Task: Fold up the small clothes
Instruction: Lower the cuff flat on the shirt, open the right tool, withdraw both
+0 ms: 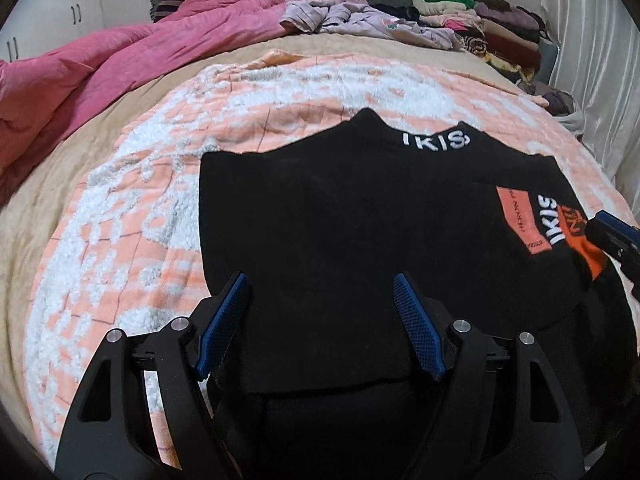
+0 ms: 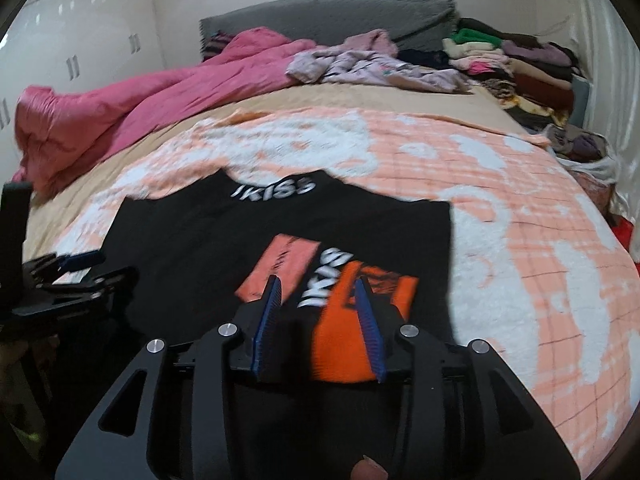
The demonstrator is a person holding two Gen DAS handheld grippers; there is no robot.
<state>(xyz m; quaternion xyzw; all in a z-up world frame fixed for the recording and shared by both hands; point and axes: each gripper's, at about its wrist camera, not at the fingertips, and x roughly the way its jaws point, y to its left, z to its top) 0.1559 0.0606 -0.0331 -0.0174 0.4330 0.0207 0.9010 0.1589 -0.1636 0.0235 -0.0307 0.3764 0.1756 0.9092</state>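
Note:
A black top (image 1: 340, 200) with white "IKISS" lettering on its collar and an orange print lies flat on the bed, collar away from me. My left gripper (image 1: 320, 278) hovers over its near left part, jaws wide apart with only flat fabric below them. In the right wrist view the same black top (image 2: 192, 240) is blurred. My right gripper (image 2: 317, 282) stands over the orange print (image 2: 352, 320), jaws partly apart and pads not pressing on cloth. The right gripper's tip (image 1: 612, 236) shows at the left wrist view's right edge. The left gripper (image 2: 76, 264) appears at the far left.
An orange-and-white fleece blanket (image 1: 160, 160) covers the bed under the top. A pink duvet (image 1: 80, 72) is bunched at the back left. Lilac garments (image 1: 360, 20) and a stack of folded clothes (image 1: 480, 28) lie at the back right. A white curtain (image 1: 600, 80) hangs on the right.

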